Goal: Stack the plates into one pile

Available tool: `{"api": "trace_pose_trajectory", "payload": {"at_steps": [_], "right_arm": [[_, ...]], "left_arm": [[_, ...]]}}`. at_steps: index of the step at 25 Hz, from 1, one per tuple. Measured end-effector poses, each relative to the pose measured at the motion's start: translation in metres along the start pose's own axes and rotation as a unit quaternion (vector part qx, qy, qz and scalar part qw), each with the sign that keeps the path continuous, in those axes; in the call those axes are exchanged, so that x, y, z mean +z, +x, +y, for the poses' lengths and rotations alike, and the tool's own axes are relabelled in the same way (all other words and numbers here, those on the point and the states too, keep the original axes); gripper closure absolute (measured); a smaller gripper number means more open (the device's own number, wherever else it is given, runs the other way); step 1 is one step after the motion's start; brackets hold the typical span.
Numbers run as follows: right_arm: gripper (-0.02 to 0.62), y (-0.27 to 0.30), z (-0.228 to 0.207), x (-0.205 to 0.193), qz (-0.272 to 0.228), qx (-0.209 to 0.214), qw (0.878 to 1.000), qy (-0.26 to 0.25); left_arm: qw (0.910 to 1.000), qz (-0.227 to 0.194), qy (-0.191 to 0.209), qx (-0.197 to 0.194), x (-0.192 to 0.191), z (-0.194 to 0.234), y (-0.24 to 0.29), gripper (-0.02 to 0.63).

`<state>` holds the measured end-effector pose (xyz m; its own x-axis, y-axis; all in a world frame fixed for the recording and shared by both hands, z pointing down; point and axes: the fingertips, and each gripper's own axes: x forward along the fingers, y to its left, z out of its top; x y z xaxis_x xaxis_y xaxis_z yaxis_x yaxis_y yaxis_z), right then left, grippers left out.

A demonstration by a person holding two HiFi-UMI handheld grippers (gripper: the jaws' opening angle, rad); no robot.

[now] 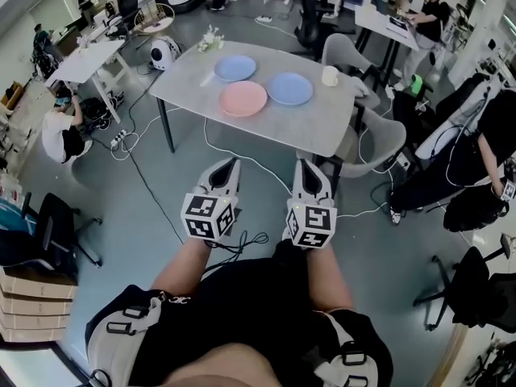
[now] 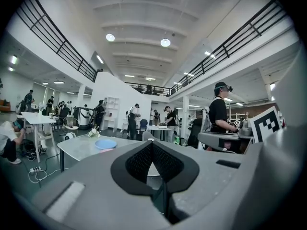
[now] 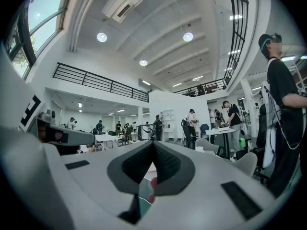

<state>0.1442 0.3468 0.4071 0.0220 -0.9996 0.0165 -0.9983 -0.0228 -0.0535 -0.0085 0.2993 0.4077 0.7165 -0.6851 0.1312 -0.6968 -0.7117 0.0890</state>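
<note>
Three plates lie apart on the grey table (image 1: 322, 127) ahead: a blue plate (image 1: 235, 68) at the far left, a pink plate (image 1: 243, 98) nearer, and a second blue plate (image 1: 289, 88) to its right. My left gripper (image 1: 230, 165) and right gripper (image 1: 305, 168) hang side by side over the floor, well short of the table, pointing toward it. Both are shut, fingertips touching, nothing between them. In the left gripper view the left gripper (image 2: 152, 143) is shut, and the far-left blue plate (image 2: 105, 143) shows on the table beyond. In the right gripper view the right gripper (image 3: 153, 143) is shut too.
A white cup (image 1: 330, 75) and a small flower bunch (image 1: 211, 39) stand on the table. Grey chairs (image 1: 379, 139) sit at its right side. Cables (image 1: 234, 164) trail over the floor between me and the table. People work around the room, one crouched at left (image 1: 60, 131).
</note>
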Motion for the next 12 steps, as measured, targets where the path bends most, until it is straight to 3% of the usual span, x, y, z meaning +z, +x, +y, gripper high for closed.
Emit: {"api": "trace_pose_trajectory", "payload": {"at_steps": [12], "right_arm": [[0.597, 0.077, -0.029, -0.020, 0.012, 0.000, 1.000, 0.007]], "left_arm": [[0.9998, 0.012, 0.008, 0.011, -0.005, 0.040, 0.064, 0.604]]}}
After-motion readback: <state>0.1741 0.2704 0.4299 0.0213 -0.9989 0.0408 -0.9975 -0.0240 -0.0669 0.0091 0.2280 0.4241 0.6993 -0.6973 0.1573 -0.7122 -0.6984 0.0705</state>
